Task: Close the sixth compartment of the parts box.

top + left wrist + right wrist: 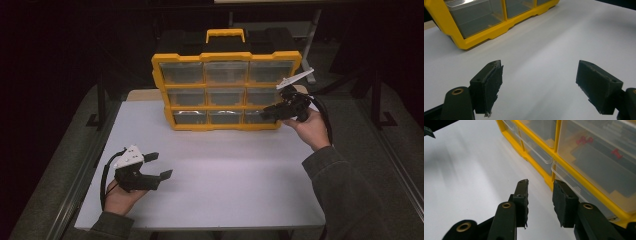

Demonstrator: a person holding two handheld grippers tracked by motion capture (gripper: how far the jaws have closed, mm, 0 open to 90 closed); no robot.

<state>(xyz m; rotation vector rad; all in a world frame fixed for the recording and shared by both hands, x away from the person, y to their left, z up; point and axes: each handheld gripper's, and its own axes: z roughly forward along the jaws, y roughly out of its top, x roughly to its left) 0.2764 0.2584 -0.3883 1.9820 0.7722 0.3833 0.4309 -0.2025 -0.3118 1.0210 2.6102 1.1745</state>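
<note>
The yellow organizer (226, 92) is standing upright, long axis crosswise, drawers facing me; my right tool (270, 113), partly open and empty, is hovering at its lower right drawer (256, 116).

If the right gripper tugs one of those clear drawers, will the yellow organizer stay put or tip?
The yellow organizer stands upright on its narrow bottom edge on the table, so it could probably rock or slide with a hard pull. Its clear drawers look like rigid, smooth plastic, likely slippery. The right gripper, slightly open beside the bottom row, holds nothing.
</note>
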